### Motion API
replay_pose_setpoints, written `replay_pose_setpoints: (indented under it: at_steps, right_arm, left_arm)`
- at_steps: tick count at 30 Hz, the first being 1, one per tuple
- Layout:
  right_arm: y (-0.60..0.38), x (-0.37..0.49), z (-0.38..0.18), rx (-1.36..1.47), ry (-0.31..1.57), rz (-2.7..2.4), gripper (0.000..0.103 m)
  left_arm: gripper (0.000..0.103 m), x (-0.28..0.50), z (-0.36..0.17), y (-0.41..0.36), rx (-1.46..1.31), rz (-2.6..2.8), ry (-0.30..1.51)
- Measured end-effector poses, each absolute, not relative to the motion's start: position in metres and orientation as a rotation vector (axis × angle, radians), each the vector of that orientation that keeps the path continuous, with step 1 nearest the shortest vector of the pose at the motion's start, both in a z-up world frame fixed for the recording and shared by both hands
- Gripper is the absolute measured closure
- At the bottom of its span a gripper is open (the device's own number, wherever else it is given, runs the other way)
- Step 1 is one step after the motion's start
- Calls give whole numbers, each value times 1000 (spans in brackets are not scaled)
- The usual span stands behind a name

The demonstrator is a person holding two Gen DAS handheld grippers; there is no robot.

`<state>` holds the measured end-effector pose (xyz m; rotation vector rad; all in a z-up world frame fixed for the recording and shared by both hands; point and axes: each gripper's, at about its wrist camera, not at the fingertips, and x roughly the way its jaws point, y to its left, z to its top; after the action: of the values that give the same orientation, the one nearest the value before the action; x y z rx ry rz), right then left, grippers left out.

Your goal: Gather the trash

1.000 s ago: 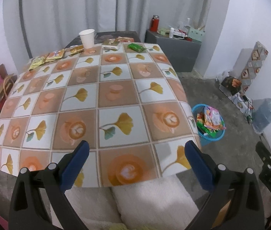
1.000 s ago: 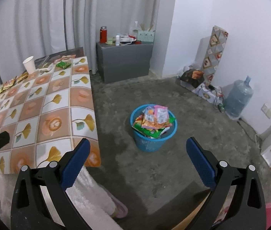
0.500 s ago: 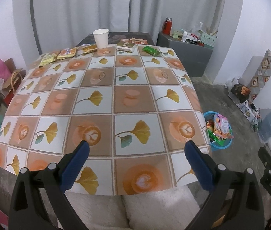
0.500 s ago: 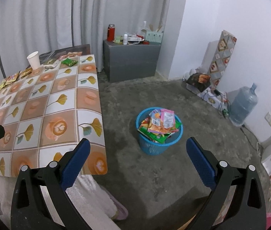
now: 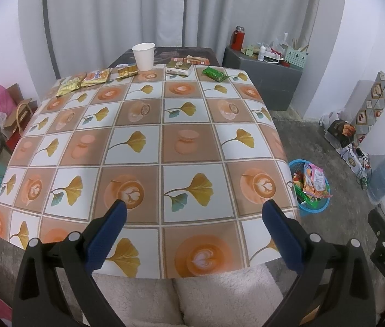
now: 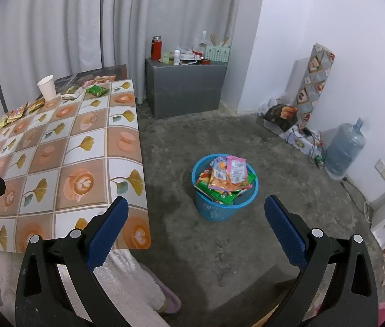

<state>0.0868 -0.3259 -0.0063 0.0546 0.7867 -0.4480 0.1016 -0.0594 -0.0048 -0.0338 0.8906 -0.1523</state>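
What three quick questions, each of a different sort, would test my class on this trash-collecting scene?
1. True or false: the paper cup stands upright on the table.
2. What holds the collected wrappers? A) grey cabinet B) blue basket C) pink bag
3. Fill in: the left gripper and the right gripper are both ____.

Key: 1 true; 2 B; 3 open.

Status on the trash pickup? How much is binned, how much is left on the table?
Done: the blue basket on the floor is already piled with wrappers. In hand: nothing; the left claw and right claw are both open and empty. Left: along the table's far edge, the paper cup, yellow snack packets, the green packet and more wrappers beside the cup.
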Motion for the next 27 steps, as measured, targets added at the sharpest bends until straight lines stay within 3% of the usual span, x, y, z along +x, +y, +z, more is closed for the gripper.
replay_pose_setpoints:
  at_steps: [27]
  right_arm:
    - [-324,88,-3,55,784,-452,7]
  left_arm:
    - [6,99,-4,-60,-35,-154,889]
